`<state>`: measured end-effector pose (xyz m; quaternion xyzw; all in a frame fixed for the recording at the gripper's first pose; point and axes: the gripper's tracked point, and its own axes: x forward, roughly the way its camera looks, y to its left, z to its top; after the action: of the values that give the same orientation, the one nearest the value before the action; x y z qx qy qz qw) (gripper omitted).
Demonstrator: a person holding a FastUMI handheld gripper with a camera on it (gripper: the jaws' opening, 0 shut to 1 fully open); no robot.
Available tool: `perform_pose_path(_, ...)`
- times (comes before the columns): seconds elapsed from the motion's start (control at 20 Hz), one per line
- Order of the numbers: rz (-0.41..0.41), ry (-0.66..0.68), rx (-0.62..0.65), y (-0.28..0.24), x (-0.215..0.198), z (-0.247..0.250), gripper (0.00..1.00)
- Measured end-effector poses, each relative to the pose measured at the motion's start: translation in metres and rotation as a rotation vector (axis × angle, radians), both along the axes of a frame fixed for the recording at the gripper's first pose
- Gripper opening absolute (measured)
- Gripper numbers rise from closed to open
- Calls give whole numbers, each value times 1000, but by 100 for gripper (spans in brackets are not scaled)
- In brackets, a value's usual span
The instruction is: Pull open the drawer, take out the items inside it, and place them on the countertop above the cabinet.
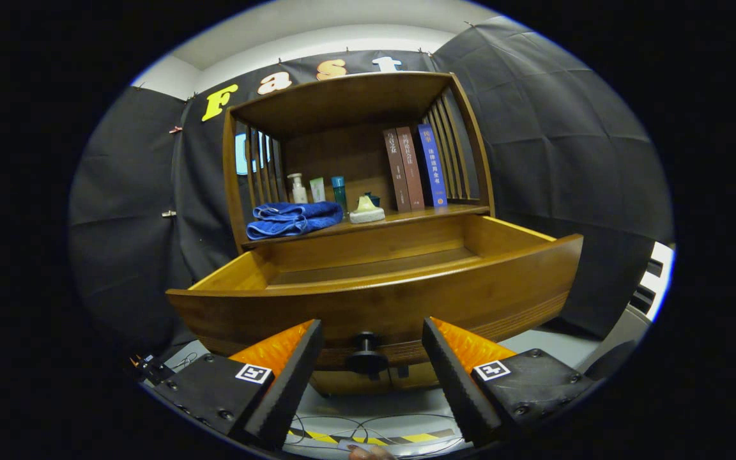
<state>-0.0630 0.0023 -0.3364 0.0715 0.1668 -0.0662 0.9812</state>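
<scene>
Already the drawer (374,287) stands pulled well out of the cabinet, its long front board running crosswise to your line of sight and its open well facing up. The little dark knob (366,358) sits on the front board, dead centre between the two fingers and just ahead of them. Your claw (368,377) is spread wide, gripping nothing; neither finger touches the knob or the board.

What your next move turns on is height: the drawer's well lies beyond and above the fingers, behind the front board, so from here you see only a strip of its far floor. That strip looks bare, but the near part is hidden by the board, so you cannot tell whether anything lies there. I'd judge you need to lift the claw over the front edge and look down in.

Above the drawer is the surface (406,216) of the cabinet, already carrying a folded blue towel (292,218), a few small bottles (317,190), a pale lump (367,211) and three upright books (414,167).
</scene>
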Motion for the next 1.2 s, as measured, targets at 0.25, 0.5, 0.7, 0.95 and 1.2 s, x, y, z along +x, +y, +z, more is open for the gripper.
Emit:
perform_pose_path(0.25, 9, 26, -17, -1, 16, -19, 99)
perform_pose_path(0.5, 11, 17, -30, -5, 23, -15, 99)
perform_pose_path(0.7, 9, -4, -38, -7, 31, -14, 99)
perform_pose_path(0.95, 16, -12, -50, -10, 61, -15, 99)
perform_pose_path(1.2, 9, -24, -41, -14, 109, -17, 99)
